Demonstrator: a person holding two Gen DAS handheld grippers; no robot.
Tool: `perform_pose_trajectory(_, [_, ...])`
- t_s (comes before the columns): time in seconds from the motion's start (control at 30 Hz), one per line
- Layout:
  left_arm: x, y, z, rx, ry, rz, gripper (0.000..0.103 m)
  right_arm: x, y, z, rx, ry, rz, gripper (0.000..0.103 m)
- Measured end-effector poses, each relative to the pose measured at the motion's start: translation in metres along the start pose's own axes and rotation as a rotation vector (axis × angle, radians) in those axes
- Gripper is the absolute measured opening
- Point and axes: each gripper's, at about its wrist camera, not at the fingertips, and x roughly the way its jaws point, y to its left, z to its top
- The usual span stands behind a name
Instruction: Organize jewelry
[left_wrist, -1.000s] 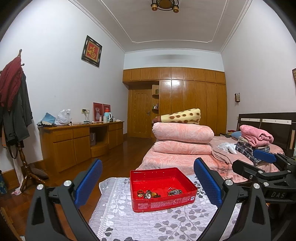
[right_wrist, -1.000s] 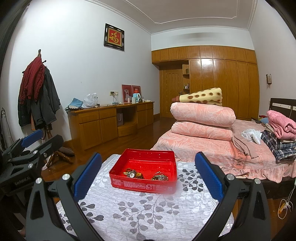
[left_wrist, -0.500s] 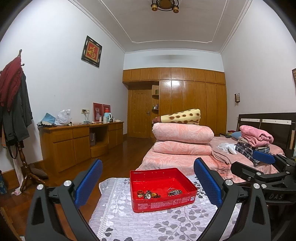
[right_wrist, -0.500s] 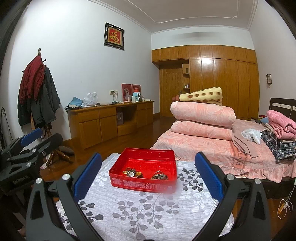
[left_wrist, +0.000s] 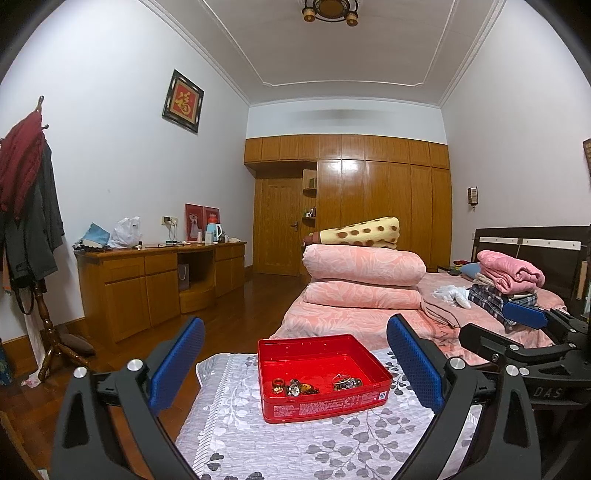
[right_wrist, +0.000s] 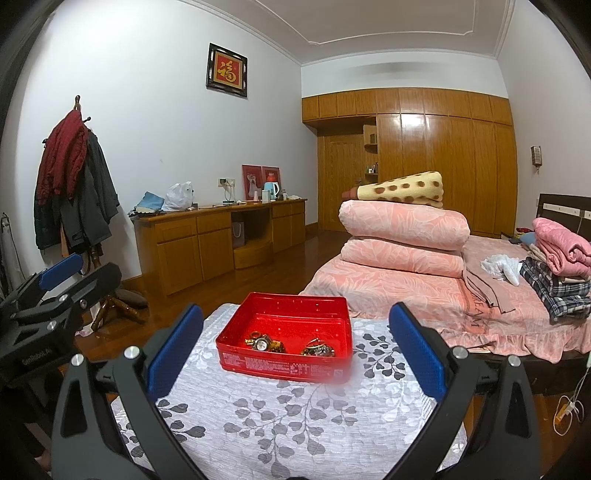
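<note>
A red tin box (left_wrist: 360, 400) stands on a table with a white cloth printed with grey leaves (left_wrist: 258, 439). Inside lie several pieces of jewelry (left_wrist: 295, 386), rings and a tangled bracelet (left_wrist: 347, 382). The box also shows in the right wrist view (right_wrist: 284, 363) with the jewelry (right_wrist: 266, 343). My left gripper (left_wrist: 295, 365) is open and empty, held back from the box. My right gripper (right_wrist: 295, 354) is open and empty, also short of the box. Each gripper shows at the edge of the other's view.
A bed (left_wrist: 354, 317) with folded pink quilts lies behind the table. A wooden desk (left_wrist: 147, 284) stands along the left wall, a coat rack (left_wrist: 33, 236) nearer. Folded clothes (right_wrist: 557, 258) sit on the bed's right. Wardrobes fill the far wall.
Almost nothing. Both grippers stay open and nearly still; the right gripper drifts very slightly.
</note>
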Motion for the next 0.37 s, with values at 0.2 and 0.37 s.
perform_pose_trajectory(0.2, [0.0013,-0.0002,0.0005,-0.002,0.003,0.001,0.097,0.0001,0.0001,0.0004,0.001,0.0,-0.001,0.098])
perform_pose_trajectory(0.37, [0.0019,-0.0009,-0.0001,-0.005,0.004,0.001,0.097,-0.0003,-0.0004,-0.0003,0.0,0.0,-0.004,0.098])
